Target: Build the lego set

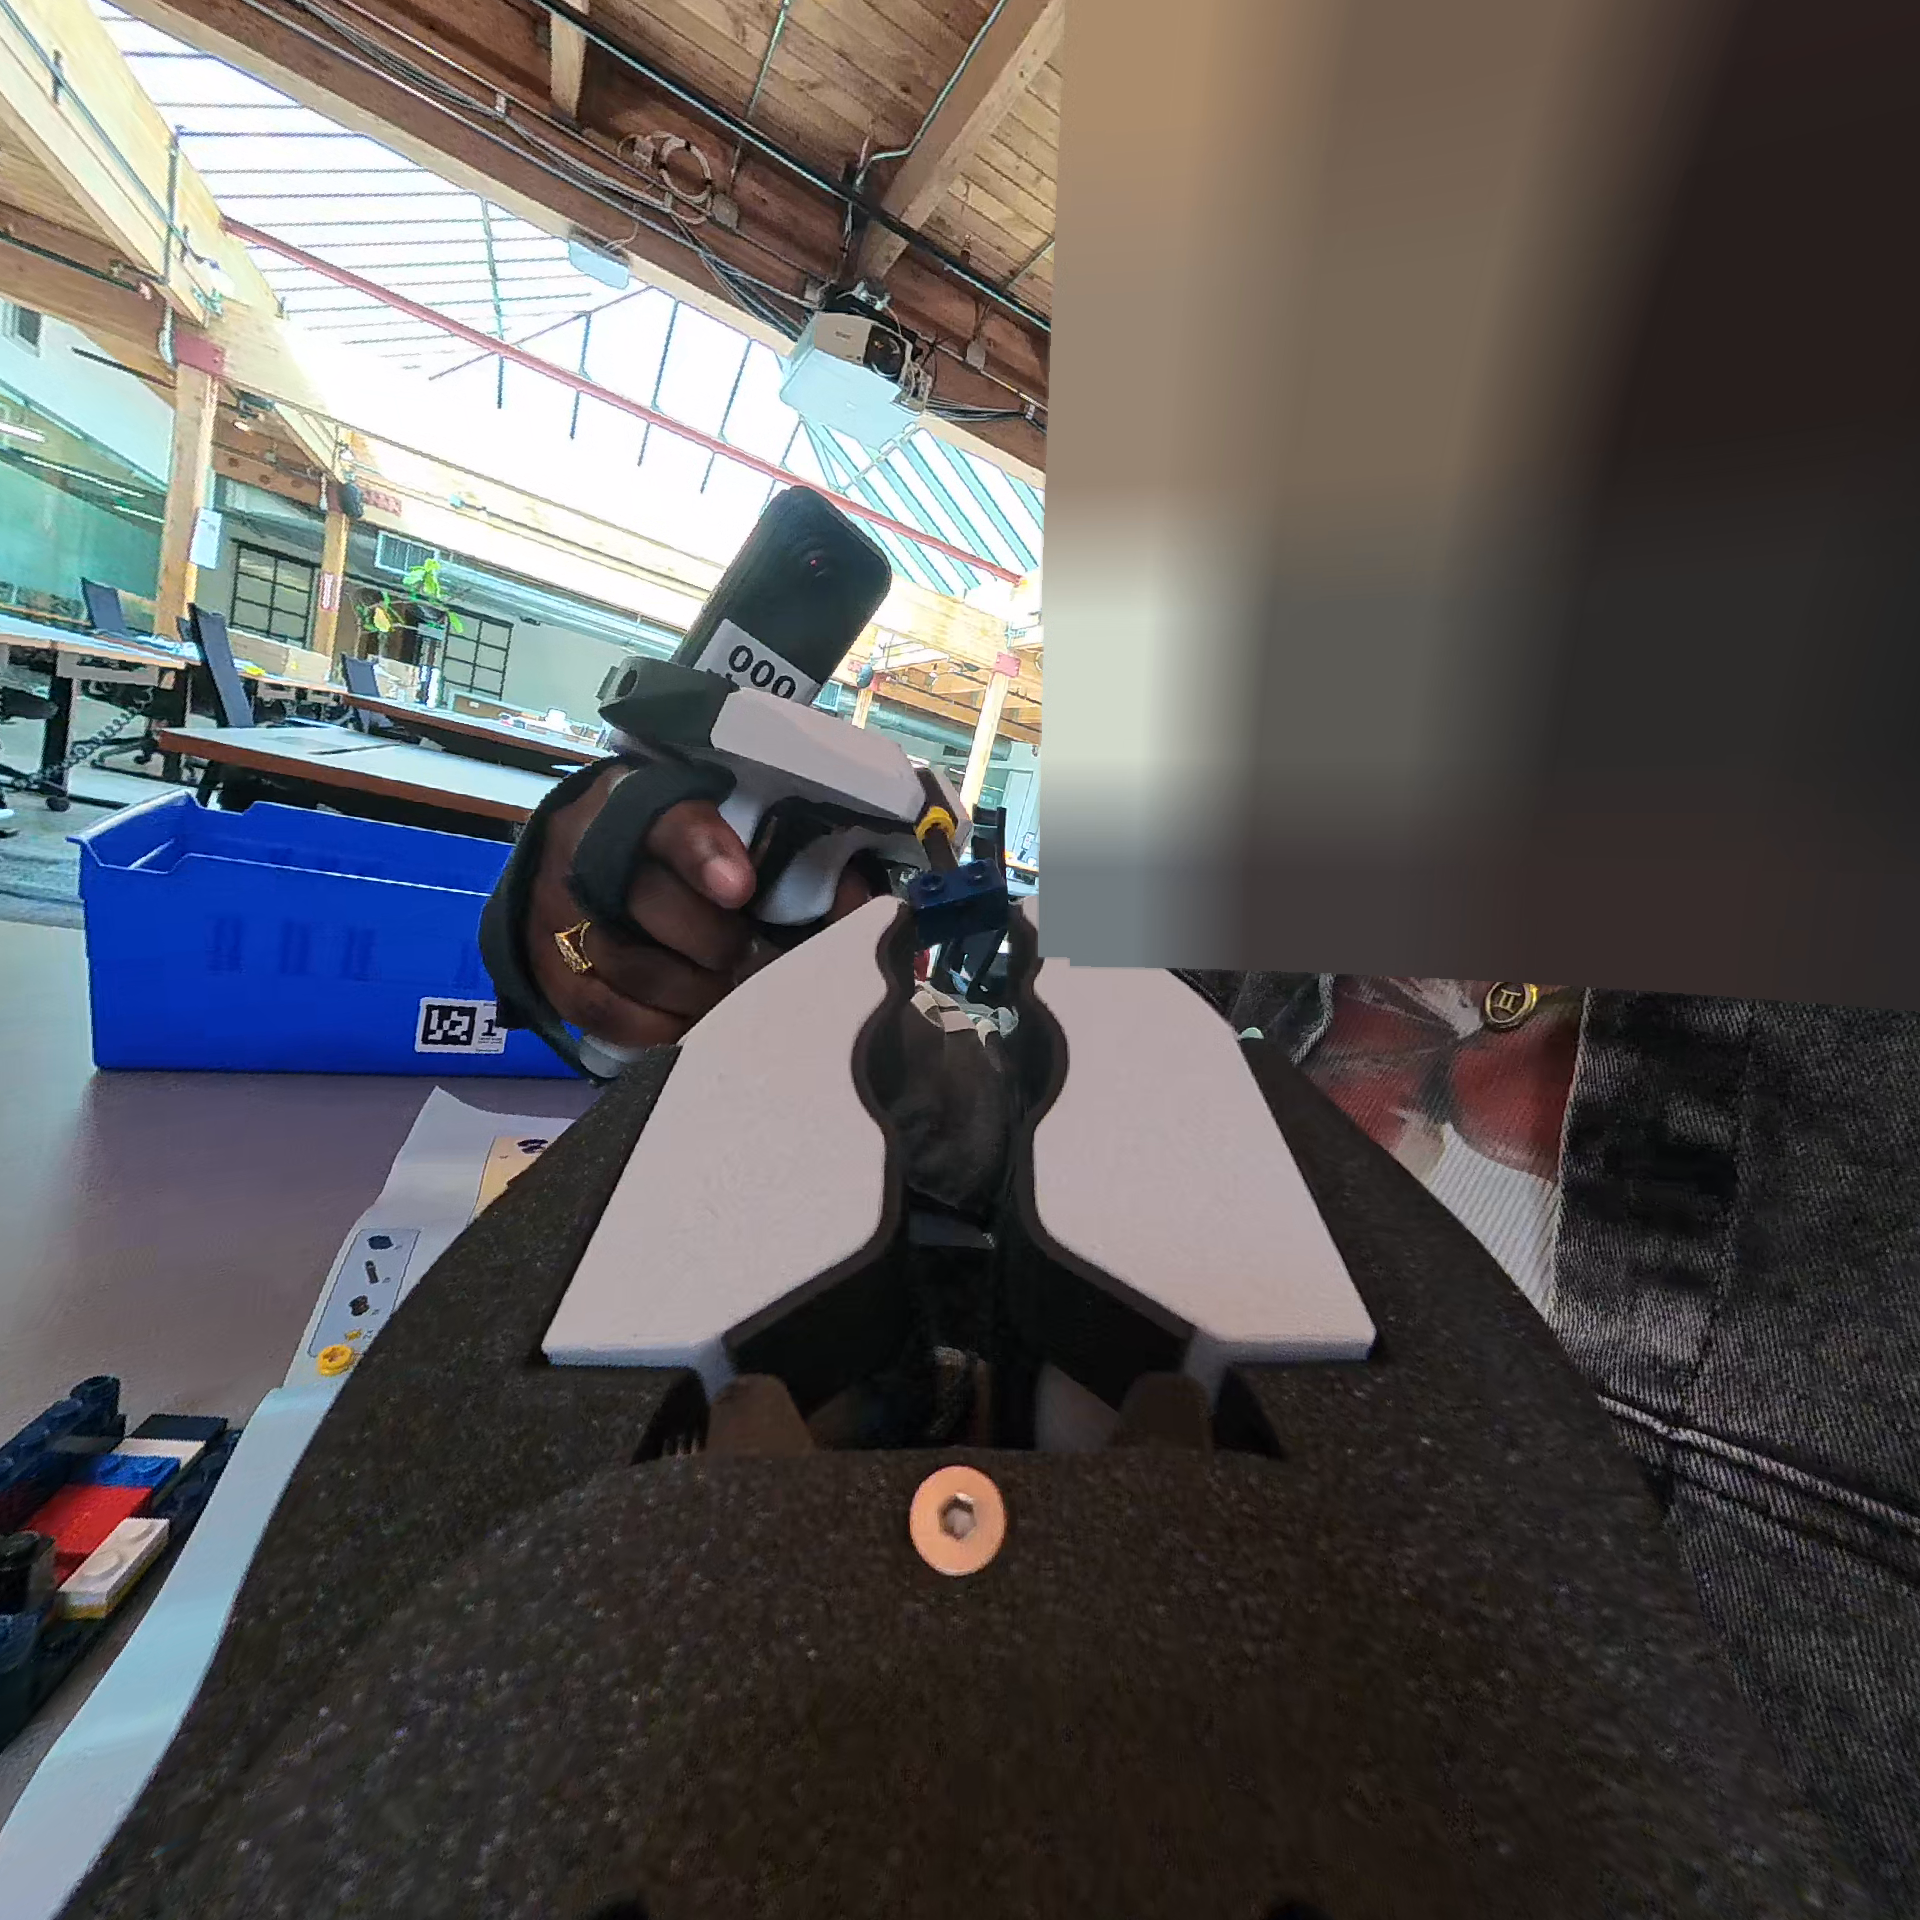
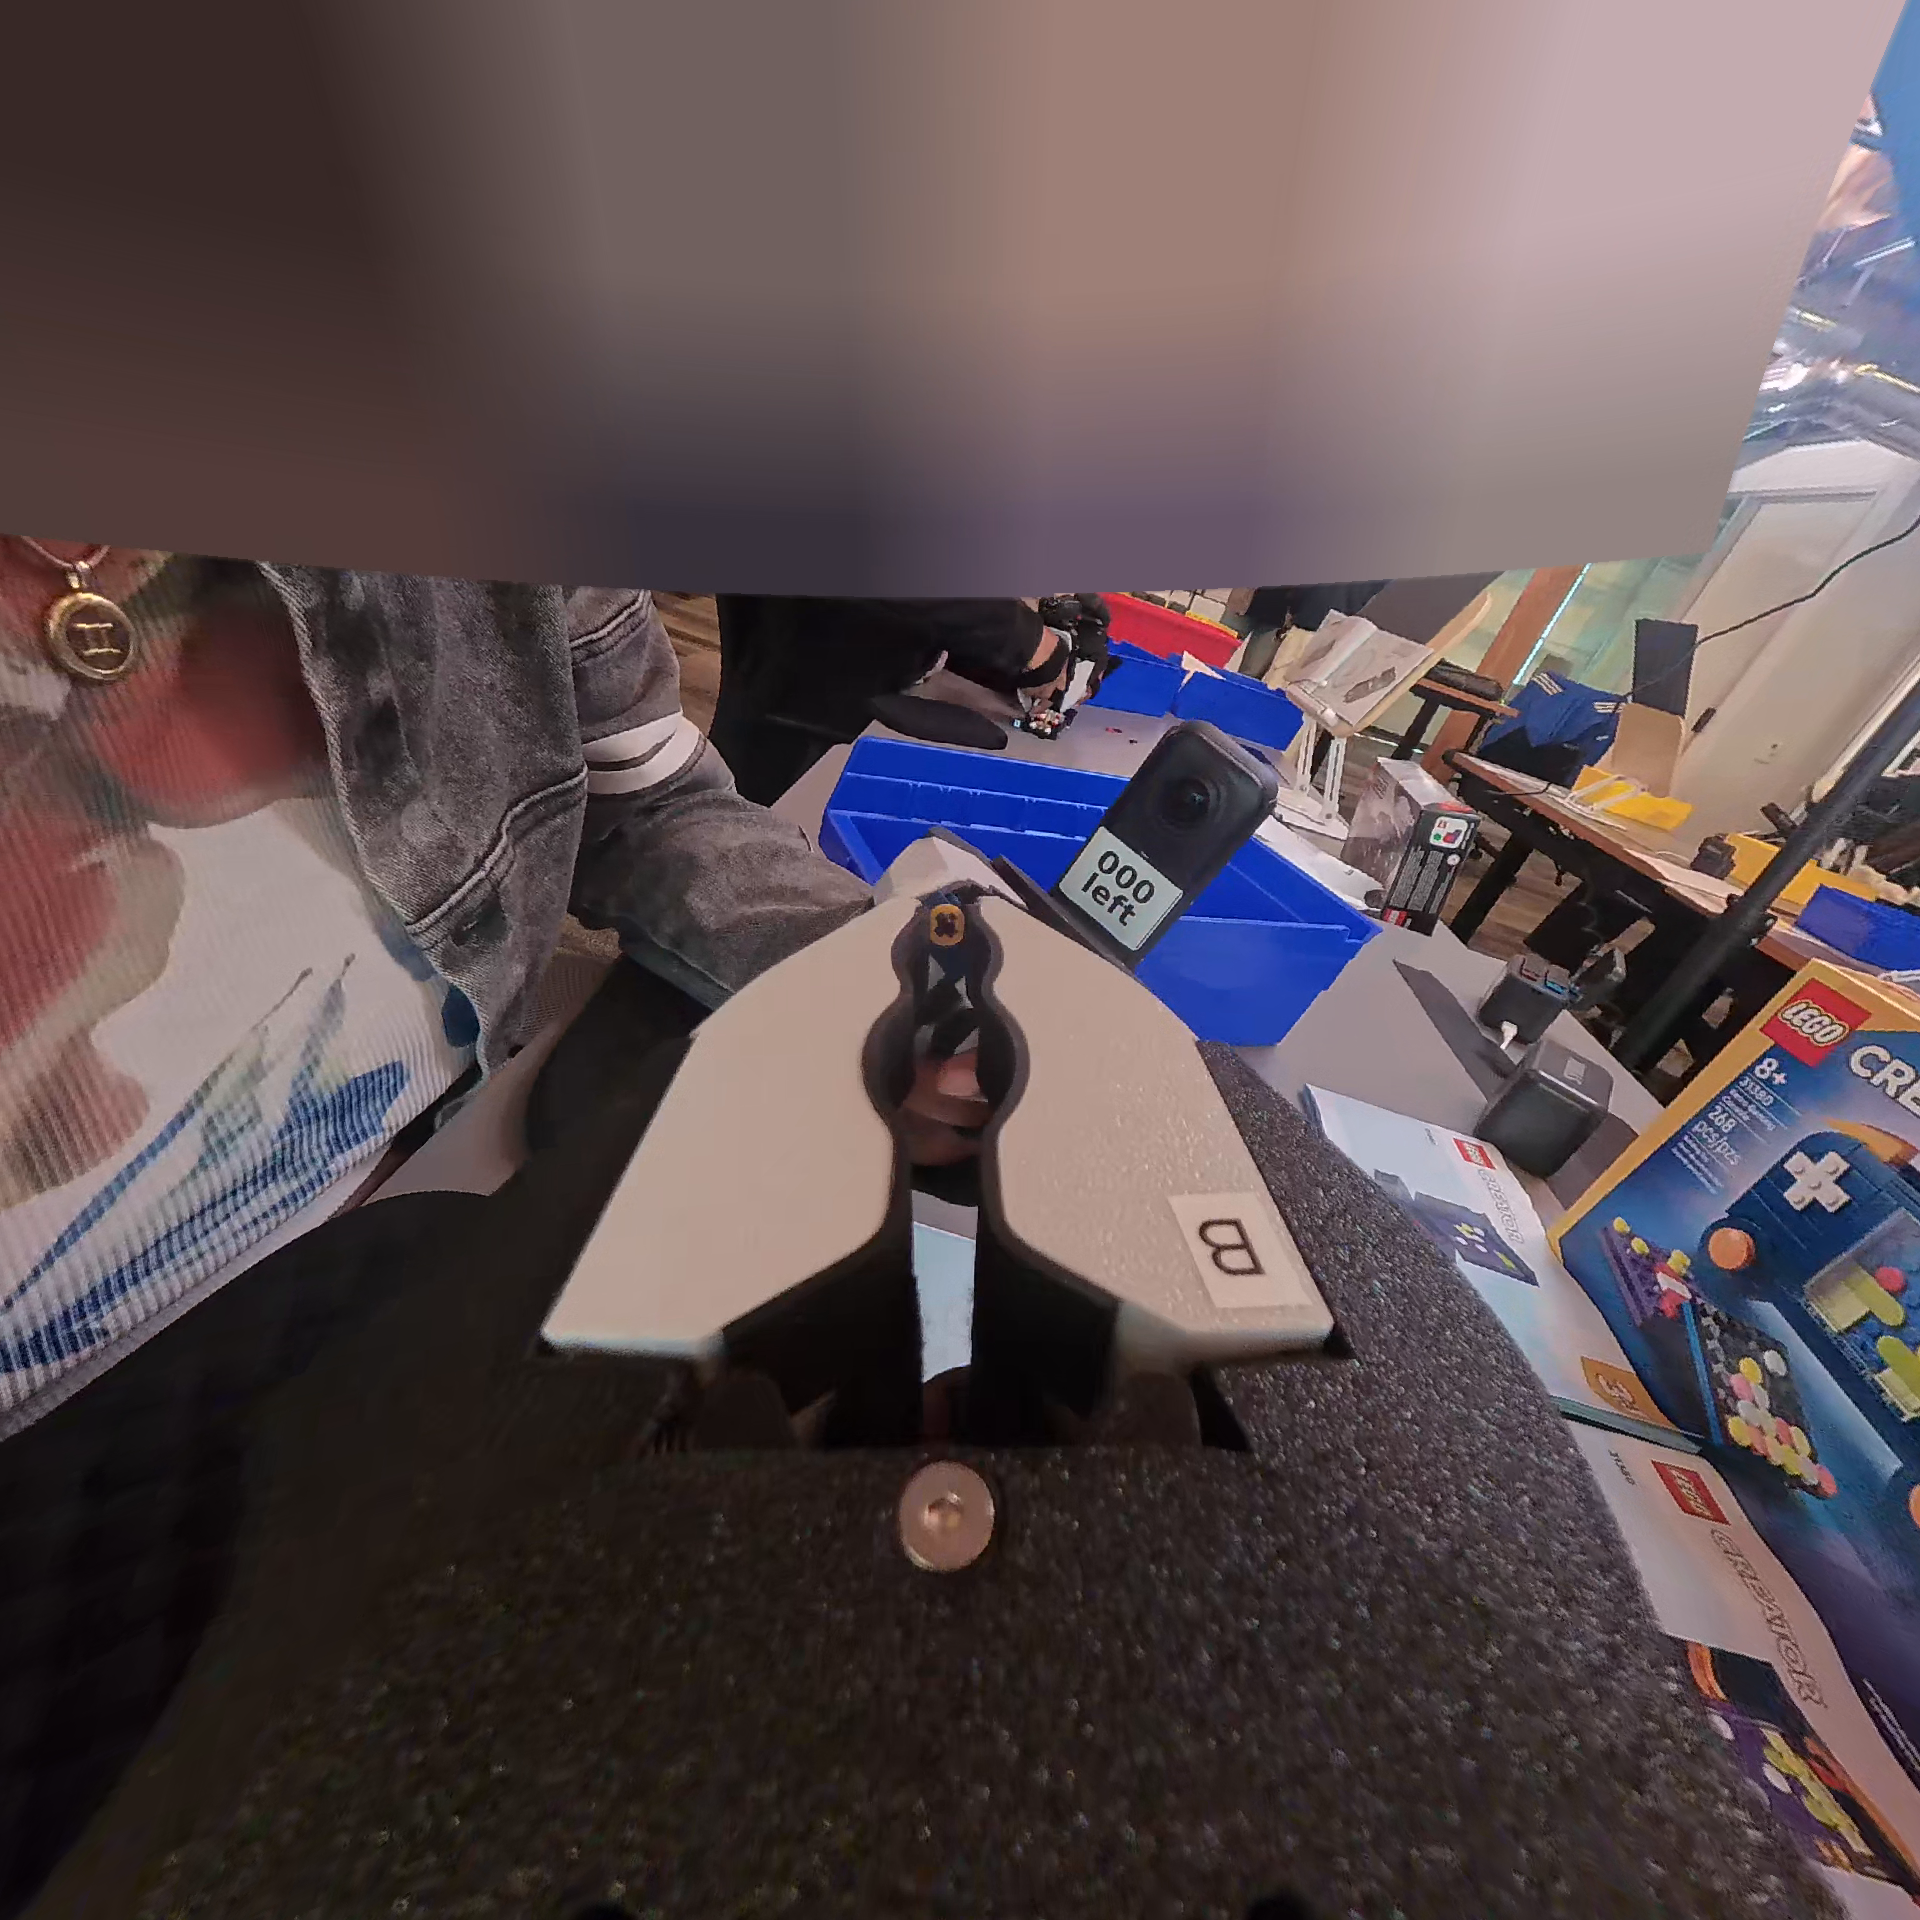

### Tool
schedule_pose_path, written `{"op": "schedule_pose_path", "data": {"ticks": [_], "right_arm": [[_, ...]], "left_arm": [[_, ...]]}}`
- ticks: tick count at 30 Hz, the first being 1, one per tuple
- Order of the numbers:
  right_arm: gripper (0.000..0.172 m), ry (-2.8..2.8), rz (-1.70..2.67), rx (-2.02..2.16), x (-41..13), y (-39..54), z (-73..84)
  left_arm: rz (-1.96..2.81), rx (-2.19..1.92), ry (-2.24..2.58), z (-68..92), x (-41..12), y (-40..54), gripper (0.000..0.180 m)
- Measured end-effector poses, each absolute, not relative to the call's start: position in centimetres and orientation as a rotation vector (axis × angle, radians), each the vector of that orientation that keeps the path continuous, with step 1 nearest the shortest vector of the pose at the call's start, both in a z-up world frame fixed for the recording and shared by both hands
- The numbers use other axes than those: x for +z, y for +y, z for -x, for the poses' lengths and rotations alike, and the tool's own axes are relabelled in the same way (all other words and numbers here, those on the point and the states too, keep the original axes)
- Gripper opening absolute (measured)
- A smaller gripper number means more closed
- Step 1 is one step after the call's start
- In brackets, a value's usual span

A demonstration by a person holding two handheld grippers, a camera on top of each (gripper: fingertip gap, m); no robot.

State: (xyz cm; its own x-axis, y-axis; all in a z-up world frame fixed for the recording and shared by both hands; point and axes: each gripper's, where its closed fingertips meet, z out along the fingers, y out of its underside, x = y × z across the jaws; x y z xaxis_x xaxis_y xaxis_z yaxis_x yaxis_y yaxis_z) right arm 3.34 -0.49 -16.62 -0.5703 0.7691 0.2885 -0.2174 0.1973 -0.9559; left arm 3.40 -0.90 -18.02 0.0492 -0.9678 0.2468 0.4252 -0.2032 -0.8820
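Wooden beams hung over the grey desk [image 1: 156,1195]. Left gripper [image 1: 961,914] jaws pinched a small, hard, light dark blue brick [image 1: 956,902]. Right gripper [image 2: 945,930] jaws pinched a thin, slippery yellow-capped pin [image 2: 944,923] touching it.

Prob. open-plan office/workshop: desks [image 1: 343,764], office chairs [image 1: 223,665], timber roof w/ skylights [image 1: 436,281].

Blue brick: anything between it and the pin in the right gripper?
Nothing visible. The pin with its yellow bush meets the brick at its top; the left gripper holds the brick.
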Motion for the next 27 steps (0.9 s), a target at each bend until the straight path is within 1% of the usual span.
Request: {"op": "schedule_pose_path", "data": {"ticks": [11,17,27], "right_arm": [[0.006,-1.671,0.620,1.453,-16.9,0.0,-2.9],[0.006,-1.794,0.707,1.244,-17.2,-0.8,-3.0],[0.006,-1.864,0.673,1.207,-17.5,-2.3,-3.6]], "left_arm": [[1.124,-1.428,0.689,-3.2,-18.5,-0.4,0.016],[1.107,-1.577,0.740,-3.4,-19.0,-1.3,0.016],[1.035,-1.697,0.748,-3.2,-18.9,-2.0,0.016]]}}
